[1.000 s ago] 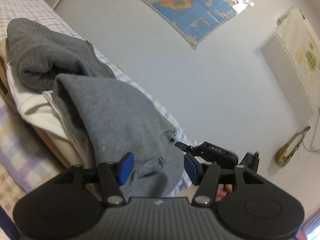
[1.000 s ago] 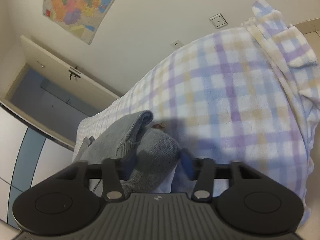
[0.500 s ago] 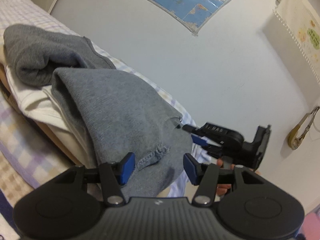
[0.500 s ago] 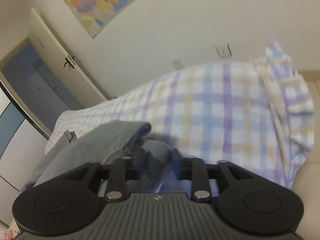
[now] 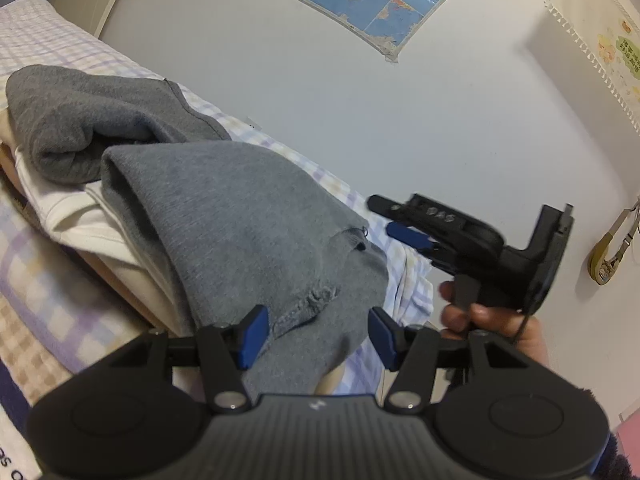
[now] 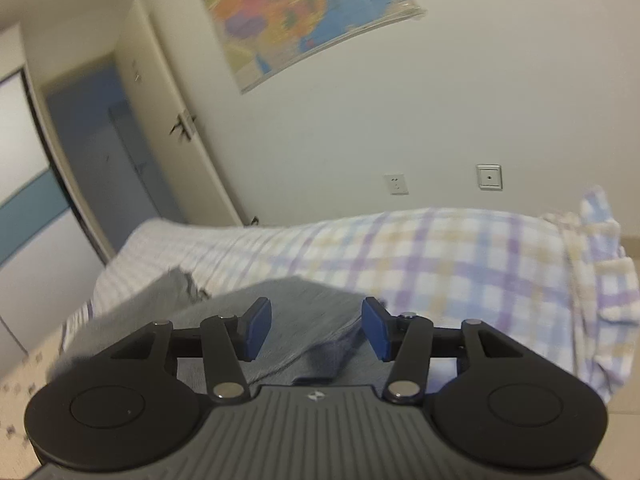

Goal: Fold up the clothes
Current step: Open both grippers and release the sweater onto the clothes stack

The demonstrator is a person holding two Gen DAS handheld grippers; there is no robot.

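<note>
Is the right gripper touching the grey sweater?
Apart. The left wrist view shows the right gripper, jaws opening with nothing between them, separated from the grey sweater by visible checked blanket.

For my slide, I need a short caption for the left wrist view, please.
Open left gripper over a grey garment on a checked blanket, right gripper opening beside it.

Both views are evenly lit by soft indoor light; no glare or hard shadows are seen. Strong fisheye bending and dark corners are noted. Motion blur is seen on the map (image 6: 308, 16), door (image 6: 136, 152) and grey garment (image 6: 288, 316) in the right wrist view; the left wrist view is mostly sharp.
</note>
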